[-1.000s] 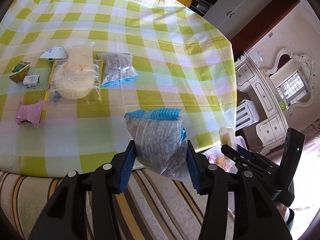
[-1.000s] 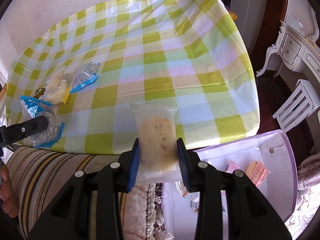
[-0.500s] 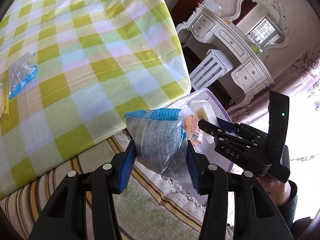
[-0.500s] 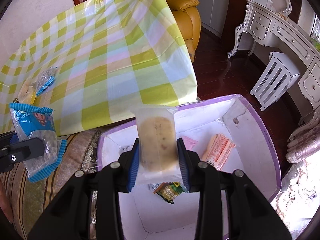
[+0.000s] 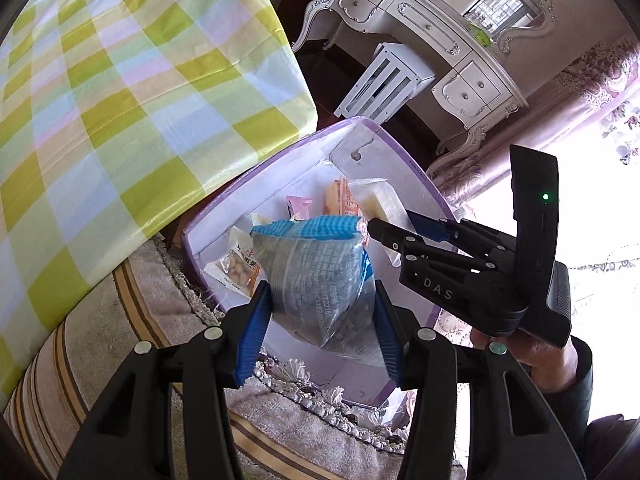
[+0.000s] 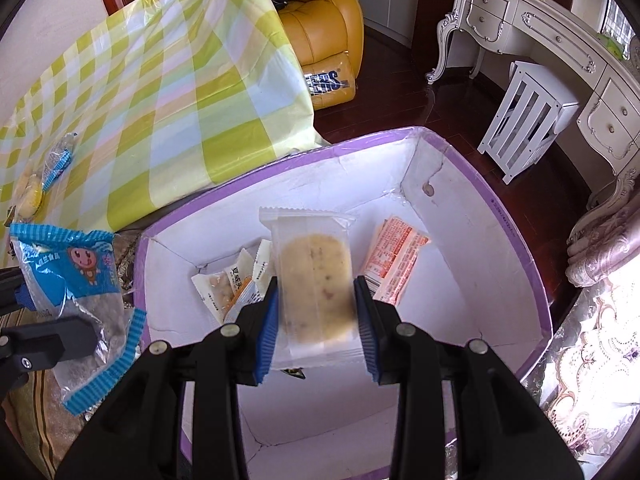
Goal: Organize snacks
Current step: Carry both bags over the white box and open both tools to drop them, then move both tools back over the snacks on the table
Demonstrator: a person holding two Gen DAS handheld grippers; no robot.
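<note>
Crinkly blue-edged packet (image 5: 316,276) (clear plastic)

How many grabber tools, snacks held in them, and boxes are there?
Grippers: 2, the left gripper and the right gripper
Held snacks: 2, the blue packet and the cake
Boxes: 1, the purple box
Total: 5

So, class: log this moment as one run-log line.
left gripper: shut on blue snack bag | right gripper: shut on clear cake packet | both above purple-rimmed box
</note>
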